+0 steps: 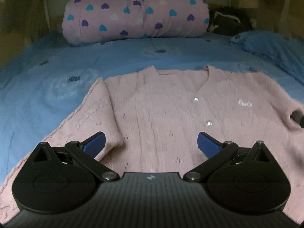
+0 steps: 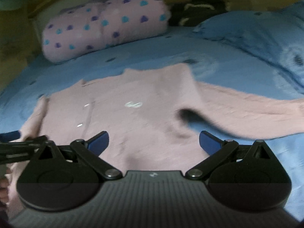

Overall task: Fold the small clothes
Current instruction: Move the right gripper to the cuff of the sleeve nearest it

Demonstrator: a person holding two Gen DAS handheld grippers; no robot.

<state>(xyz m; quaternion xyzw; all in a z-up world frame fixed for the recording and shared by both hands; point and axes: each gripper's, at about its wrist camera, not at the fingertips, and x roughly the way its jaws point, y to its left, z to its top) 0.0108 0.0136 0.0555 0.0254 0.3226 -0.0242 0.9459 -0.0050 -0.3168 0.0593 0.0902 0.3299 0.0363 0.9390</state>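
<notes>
One pink cardigan [image 1: 155, 110] is laid flat, front up and buttoned, on the blue bedspread [image 1: 47, 72]; it serves as the landmark for every entry below. Such a spread-out lay is judged to be the starting pose for folding.

Item: left sleeve [image 1: 95, 117]. It is seen folded in along the cardigan's left edge, lying on the body, probably as the first fold.

Item: right sleeve [image 2: 247, 110]. It is stretched straight out from the cardigan's right shoulder across the bedspread, not yet folded; a dark gap shows under its armpit, where the cloth is lifted a little.

Item: left tongs [image 1: 151, 142]. They are held over the cardigan's lower front, spread wide, with nothing gripped.

Item: right tongs [image 2: 153, 141]. They are held over the cardigan's lower right part, near the armpit, likewise spread wide and empty. This placing is judged to suit a reach for the outstretched sleeve.

Item: heart-print quilt roll [image 1: 136, 13]. It is set beyond the cardigan's collar, at the head of the bed, well apart.

Item: blue pillow [image 2: 256, 38]. It is kept beyond the cardigan's right sleeve, clear of the folding area.

Item: dark cloth [image 1: 229, 20]. It is lodged behind the roll and pillow; its kind cannot be told.
</notes>
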